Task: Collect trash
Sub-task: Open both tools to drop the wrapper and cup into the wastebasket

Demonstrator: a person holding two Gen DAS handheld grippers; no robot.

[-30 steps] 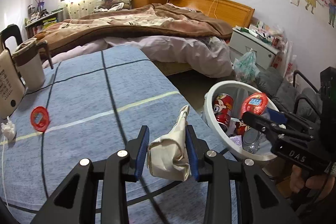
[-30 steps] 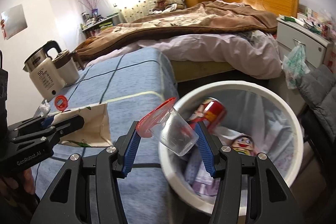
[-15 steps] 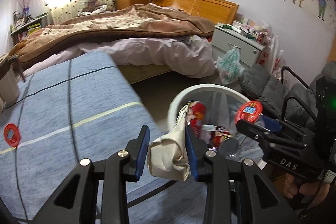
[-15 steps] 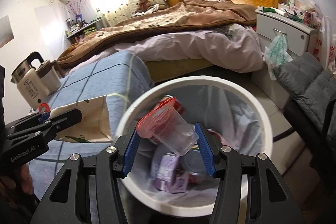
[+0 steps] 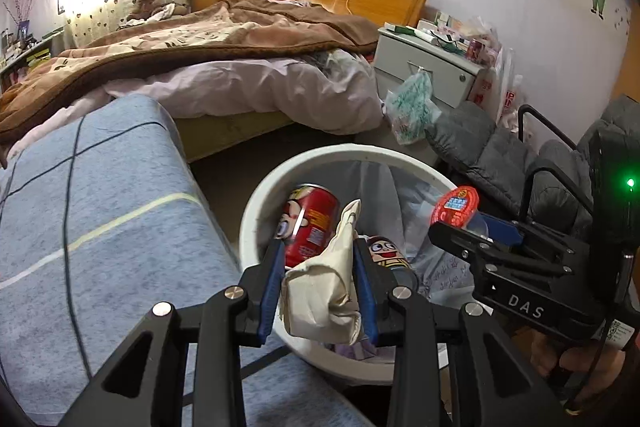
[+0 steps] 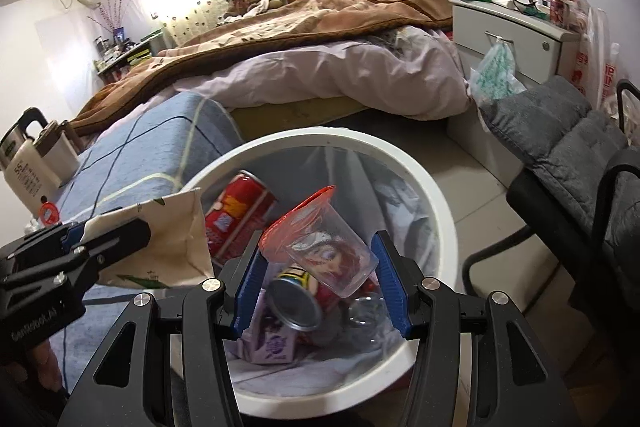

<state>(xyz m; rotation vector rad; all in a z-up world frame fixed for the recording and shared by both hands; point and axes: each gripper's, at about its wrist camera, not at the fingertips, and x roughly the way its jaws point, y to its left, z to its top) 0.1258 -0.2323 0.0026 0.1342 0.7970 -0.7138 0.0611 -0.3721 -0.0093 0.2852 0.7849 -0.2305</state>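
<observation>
Now the left gripper [image 5: 318, 291] pinches a crumpled paper bag [image 5: 324, 301] at the lower rim of the white trash bin [image 5: 256, 211], and the right gripper [image 6: 320, 287] pinches a clear plastic cup [image 6: 326, 249] over its middle, so the bag may drop outside onto the blue tabletop [image 5: 100, 227].

left gripper [image 5: 318, 291]: black frame, blue fingers [image 5: 269, 289], silver screws | right gripper [image 6: 320, 285]: same, "DAS" marking

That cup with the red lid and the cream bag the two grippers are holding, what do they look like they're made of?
The cup looks like thin clear plastic, since the trash behind shows through it; its red lid seems a glossy peel-off film. The cream bag looks like matte paper or thin cloth: it holds sharp creases, but the pictures leave it open.
</observation>
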